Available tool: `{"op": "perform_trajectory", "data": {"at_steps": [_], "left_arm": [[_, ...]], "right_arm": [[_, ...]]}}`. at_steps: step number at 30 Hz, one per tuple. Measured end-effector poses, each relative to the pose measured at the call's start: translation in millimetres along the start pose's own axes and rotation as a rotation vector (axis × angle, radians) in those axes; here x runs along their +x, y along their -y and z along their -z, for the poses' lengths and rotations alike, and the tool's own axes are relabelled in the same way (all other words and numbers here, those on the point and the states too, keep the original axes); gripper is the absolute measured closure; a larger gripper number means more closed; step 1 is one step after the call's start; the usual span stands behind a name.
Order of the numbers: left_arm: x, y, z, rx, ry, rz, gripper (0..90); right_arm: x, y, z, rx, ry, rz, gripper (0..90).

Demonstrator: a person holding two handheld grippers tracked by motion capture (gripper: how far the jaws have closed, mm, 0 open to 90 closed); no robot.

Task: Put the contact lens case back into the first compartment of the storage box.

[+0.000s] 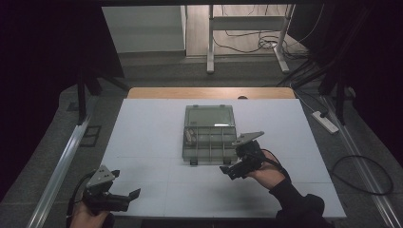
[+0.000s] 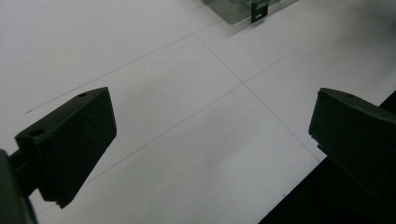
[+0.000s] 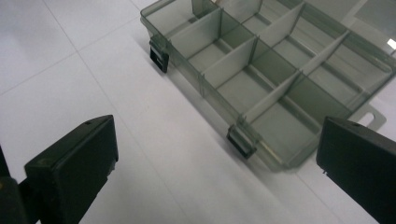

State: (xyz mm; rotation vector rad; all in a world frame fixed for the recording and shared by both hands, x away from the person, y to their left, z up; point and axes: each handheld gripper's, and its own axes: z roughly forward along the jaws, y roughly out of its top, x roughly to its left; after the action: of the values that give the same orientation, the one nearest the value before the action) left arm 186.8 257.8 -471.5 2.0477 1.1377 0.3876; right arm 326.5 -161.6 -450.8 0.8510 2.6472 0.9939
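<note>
A smoky translucent compartment box (image 1: 209, 141) lies in the middle of the white table (image 1: 142, 133) with its lid (image 1: 209, 116) folded back. A small pale item (image 1: 191, 137) sits in its left compartment. My right gripper (image 1: 228, 172) hovers open just off the box's near right corner. In the right gripper view its jaws (image 3: 217, 144) stand wide apart, facing the divided box (image 3: 266, 74) and two black latches (image 3: 241, 140). My left gripper (image 1: 130, 199) is open near the table's front left, holding nothing. The left gripper view (image 2: 210, 116) shows bare table and a box corner (image 2: 236, 8).
A wooden strip (image 1: 209, 92) runs along the table's far edge. On the floor are a power strip (image 1: 325, 121) and cables at the right, a metal rail (image 1: 57, 171) at the left, and a white table frame (image 1: 209, 47) behind.
</note>
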Motion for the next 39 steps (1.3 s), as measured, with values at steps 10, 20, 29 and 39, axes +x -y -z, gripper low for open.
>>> {"op": "perform_trajectory", "data": {"at_steps": [10,20,29,39], "left_arm": [[0.1,0.1,0.0,0.0,0.0,0.002,0.8],[0.5,0.2,0.2,0.0,0.002,0.004,0.8],[0.5,0.0,0.0,0.001,0.001,0.004,0.8],[0.3,-0.1,-0.3,0.003,-0.002,0.004,0.7]], "right_arm": [[-2.2,15.6,11.1,0.003,0.015,-0.014,0.0],[-7.8,34.0,27.0,-0.007,0.04,-0.051,0.0],[-12.8,52.8,42.1,-0.013,0.076,-0.08,0.0],[-18.1,82.1,68.2,-0.03,0.127,-0.139,0.0]]}}
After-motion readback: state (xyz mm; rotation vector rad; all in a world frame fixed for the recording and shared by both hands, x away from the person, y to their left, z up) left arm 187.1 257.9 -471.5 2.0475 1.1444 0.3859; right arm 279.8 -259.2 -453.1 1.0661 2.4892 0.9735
